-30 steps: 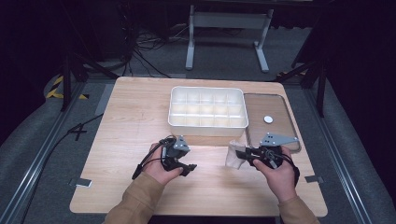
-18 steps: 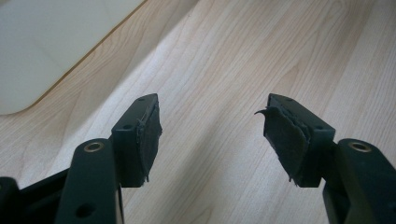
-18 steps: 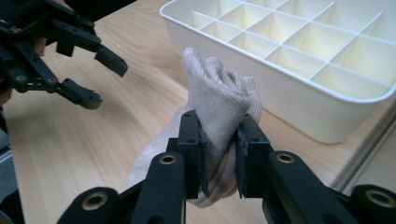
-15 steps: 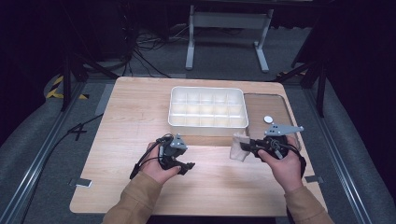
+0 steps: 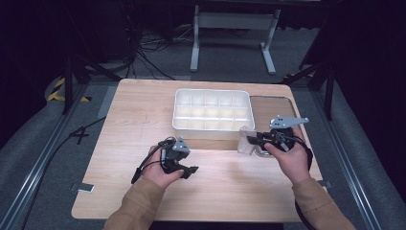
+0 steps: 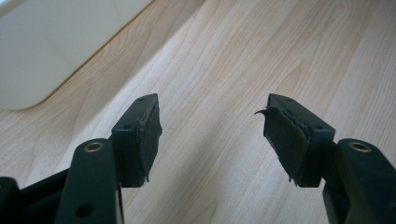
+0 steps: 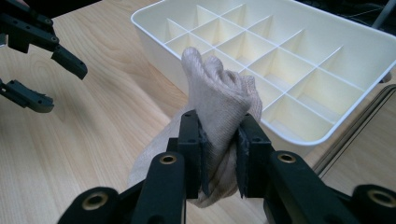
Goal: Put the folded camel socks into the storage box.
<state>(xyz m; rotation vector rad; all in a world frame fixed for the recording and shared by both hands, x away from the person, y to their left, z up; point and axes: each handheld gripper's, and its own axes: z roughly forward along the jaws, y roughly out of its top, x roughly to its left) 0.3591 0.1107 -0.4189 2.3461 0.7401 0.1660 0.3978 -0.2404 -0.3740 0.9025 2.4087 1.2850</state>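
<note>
A beige sock (image 7: pixel 219 98) is bunched up between the pads of my right gripper (image 7: pixel 219 154), which is shut on it and holds it off the table. In the high view the sock (image 5: pixel 246 142) hangs just in front of the near right corner of the white compartment tray (image 5: pixel 210 92), with my right gripper (image 5: pixel 253 139) pointing left. My left gripper (image 5: pixel 189 171) rests on the wooden table at front centre, its jaws open with nothing but bare wood between them (image 6: pixel 210 126). The right gripper view shows it at the far left (image 7: pixel 60 86).
The tray (image 7: pixel 154 28) has several empty compartments and sits at the table's middle back. A brown mat (image 5: pixel 270 108) lies to its right. The tray's rounded corner (image 6: pixel 46 42) shows near the left gripper. Dark floor, cables and a metal stand lie beyond the table.
My right gripper has lifted with the sock and moved away from the person toward the tray's corner. The left gripper has stayed where it was.
</note>
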